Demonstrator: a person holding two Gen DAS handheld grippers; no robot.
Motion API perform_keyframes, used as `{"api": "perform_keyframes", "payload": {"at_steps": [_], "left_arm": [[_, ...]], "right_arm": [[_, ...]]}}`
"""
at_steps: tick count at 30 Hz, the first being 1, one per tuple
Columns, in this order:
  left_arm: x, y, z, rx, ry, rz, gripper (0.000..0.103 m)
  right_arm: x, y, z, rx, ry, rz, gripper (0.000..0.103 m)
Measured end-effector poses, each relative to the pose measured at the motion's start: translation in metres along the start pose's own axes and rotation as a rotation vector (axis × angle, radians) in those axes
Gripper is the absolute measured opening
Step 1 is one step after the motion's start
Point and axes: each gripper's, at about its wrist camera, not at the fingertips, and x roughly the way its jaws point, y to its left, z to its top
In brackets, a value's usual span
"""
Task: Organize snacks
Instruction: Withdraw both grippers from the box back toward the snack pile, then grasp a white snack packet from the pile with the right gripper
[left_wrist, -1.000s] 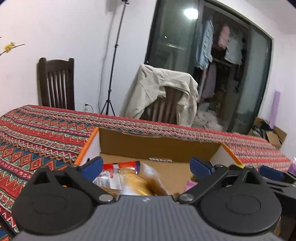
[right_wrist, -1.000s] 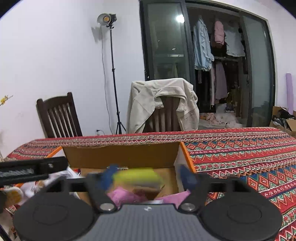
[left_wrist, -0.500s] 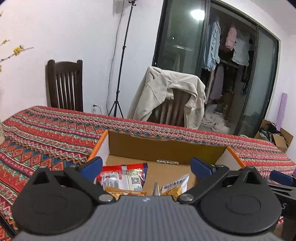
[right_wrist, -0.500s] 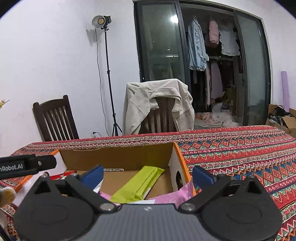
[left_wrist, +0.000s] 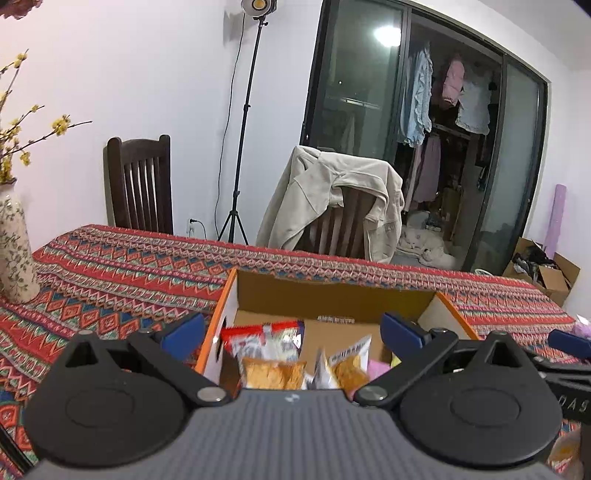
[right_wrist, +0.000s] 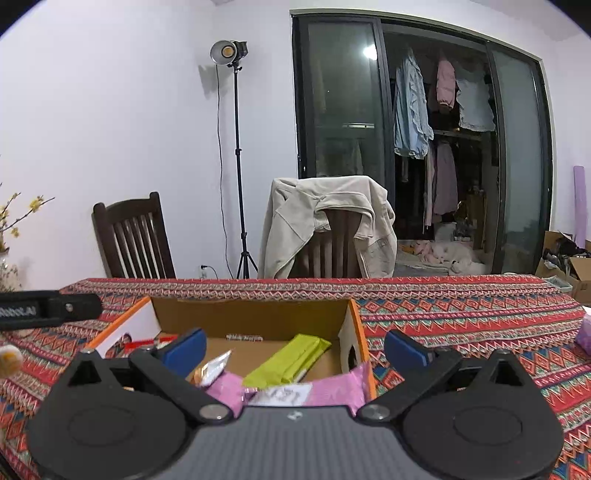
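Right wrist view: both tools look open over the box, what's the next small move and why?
Probably swing the right tool toward the purple packet at the table's right edge. Both tools stand open and empty, the left tool too, and the green packet already lies in the cardboard box, while that purple one sits outside.

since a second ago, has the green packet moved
Yes. It was between the right gripper's fingers above the cardboard box; now the green packet lies inside the box, leaning toward its right wall, and the gripper is open.
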Motion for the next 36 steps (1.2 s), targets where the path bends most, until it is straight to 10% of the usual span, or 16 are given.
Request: {"api": "perform_keyframes", "payload": {"at_steps": [17,36], "left_arm": [[-0.038,0.038,-0.068,0.038,0.131,0.008,0.103],[-0.026,0.055,-0.103,0.011,0.178,-0.018,0.103]], "right_arm": [[-0.046,-0.01,-0.08,-0.129,0.166,-0.017,0.103],[-0.001,-0.029,-0.11,-0.06,0.364,-0.006,0.103]]}}
